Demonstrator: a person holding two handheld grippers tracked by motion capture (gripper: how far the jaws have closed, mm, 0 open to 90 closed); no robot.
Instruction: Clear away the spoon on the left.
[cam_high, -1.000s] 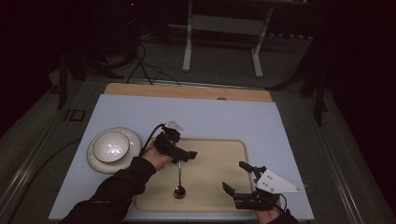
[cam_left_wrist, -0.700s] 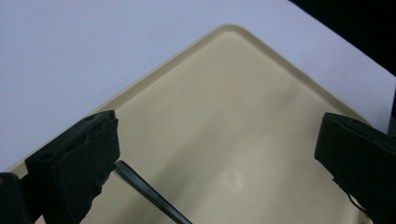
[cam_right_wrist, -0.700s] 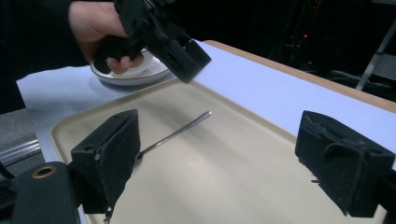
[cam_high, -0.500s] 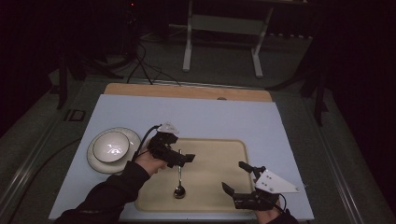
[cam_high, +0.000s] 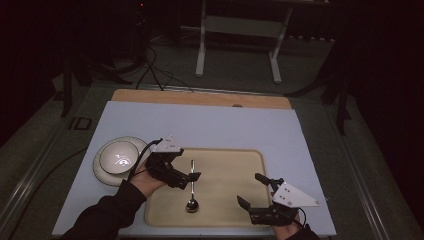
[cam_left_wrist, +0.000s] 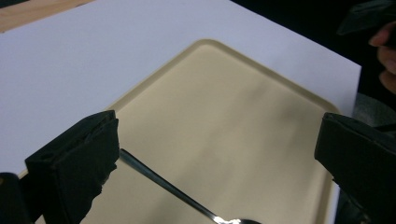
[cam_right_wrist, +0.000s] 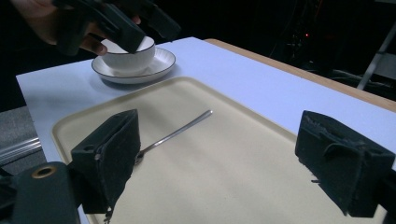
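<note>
So there's a beige tray (cam_high: 225, 165) sitting on the pale blue tabletop (cam_high: 210, 125), and a metal spoon (cam_high: 191, 186) lies flat on its left half, bowl end toward the person, handle pointing away. The left tongs (cam_high: 190, 181) hover just left of the spoon's handle, over the tray's left edge, wide open and holding nothing; in the left gripper view the spoon (cam_left_wrist: 173, 189) runs out from beside the near jaw across the bare tray (cam_left_wrist: 243, 116). The right tongs (cam_high: 252, 190) sit low over the tray's right front corner, also spread wide with nothing between them, well apart from the spoon. In the right gripper view you can see the spoon (cam_right_wrist: 175, 133) lying on the tray past the jaws, and beyond it a white bowl (cam_right_wrist: 128, 56) on a saucer (cam_right_wrist: 159, 65), just off the tray's left side, with the other hand right over it.
</note>
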